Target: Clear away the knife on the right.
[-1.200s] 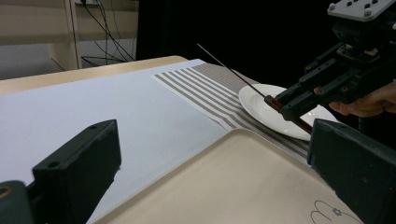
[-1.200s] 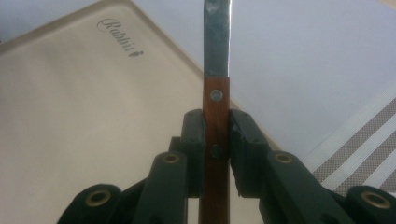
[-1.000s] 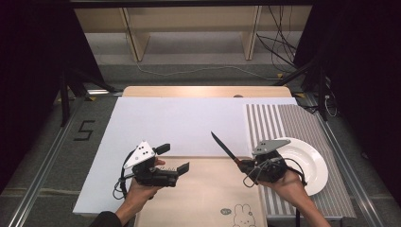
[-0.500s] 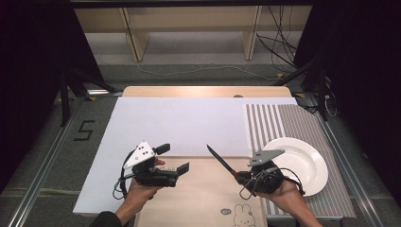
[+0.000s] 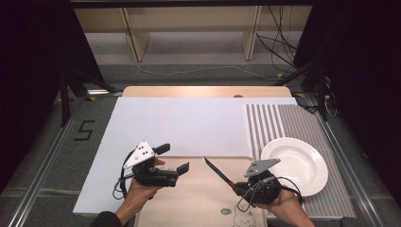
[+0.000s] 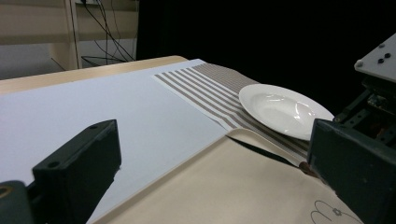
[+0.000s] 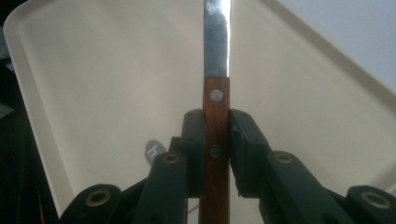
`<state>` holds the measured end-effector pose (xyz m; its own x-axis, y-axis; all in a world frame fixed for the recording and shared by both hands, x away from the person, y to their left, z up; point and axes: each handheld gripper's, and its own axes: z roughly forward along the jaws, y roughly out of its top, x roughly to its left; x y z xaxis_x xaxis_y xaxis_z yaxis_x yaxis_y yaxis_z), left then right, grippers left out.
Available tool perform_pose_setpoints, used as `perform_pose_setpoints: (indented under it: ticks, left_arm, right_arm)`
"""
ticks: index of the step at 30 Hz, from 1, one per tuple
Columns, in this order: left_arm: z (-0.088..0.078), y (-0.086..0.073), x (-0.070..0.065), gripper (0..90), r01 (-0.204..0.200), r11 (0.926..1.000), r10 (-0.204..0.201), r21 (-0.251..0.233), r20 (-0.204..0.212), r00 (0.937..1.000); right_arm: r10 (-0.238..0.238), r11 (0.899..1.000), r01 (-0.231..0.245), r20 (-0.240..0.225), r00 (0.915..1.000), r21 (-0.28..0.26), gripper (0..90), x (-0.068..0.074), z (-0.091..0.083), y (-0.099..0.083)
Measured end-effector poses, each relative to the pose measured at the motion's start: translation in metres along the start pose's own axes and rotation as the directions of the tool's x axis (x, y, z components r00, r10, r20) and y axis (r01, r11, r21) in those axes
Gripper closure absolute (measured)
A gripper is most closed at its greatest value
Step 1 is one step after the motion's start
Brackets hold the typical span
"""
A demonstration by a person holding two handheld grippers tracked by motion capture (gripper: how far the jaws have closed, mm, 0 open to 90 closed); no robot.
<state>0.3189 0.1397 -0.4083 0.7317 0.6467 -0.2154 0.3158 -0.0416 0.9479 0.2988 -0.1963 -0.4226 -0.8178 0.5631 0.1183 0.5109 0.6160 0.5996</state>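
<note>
Wooden-handled with two rivets and a slim steel blade, the knife (image 7: 216, 70) sits pinched by its handle between the jaws of the right gripper (image 5: 236, 187), blade pointing up and away over the beige tray (image 5: 198, 208). The right hand (image 5: 283, 205) holds low beside the white plate (image 5: 295, 163). The left gripper (image 5: 172, 160) hovers over the tray's left edge, jaws spread wide, holding nothing.

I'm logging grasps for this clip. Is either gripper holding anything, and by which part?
The right gripper clamps a knife by its wooden handle. The left gripper is open, holding nothing.
</note>
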Motion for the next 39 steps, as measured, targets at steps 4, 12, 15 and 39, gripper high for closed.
perform_pose_setpoints:
  ticks: [4,12,15,39]
  left_arm:
    - [0.000,0.000,0.000,2.8,0.000,1.0000,0.000,-0.001,0.001,1.0000]
    - [0.000,0.000,0.000,2.8,-0.002,1.0000,0.002,0.000,0.000,1.0000]
    - [0.000,0.000,0.000,2.8,-0.001,1.0000,0.001,0.000,0.000,1.0000]
    - [0.000,0.000,-0.001,2.8,-0.001,1.0000,0.001,0.001,0.000,1.0000]
  right_arm:
    - [0.010,1.000,-0.010,-0.003,0.9999,0.024,77.3,0.001,0.004,-0.004]
    - [0.010,0.998,-0.009,-0.009,0.9999,0.064,77.3,0.005,0.010,-0.009]
    - [0.014,0.997,-0.013,-0.012,0.9998,0.079,77.3,0.006,0.011,-0.011]
    - [0.034,0.968,-0.024,-0.034,0.9988,0.252,77.3,0.013,0.028,-0.022]
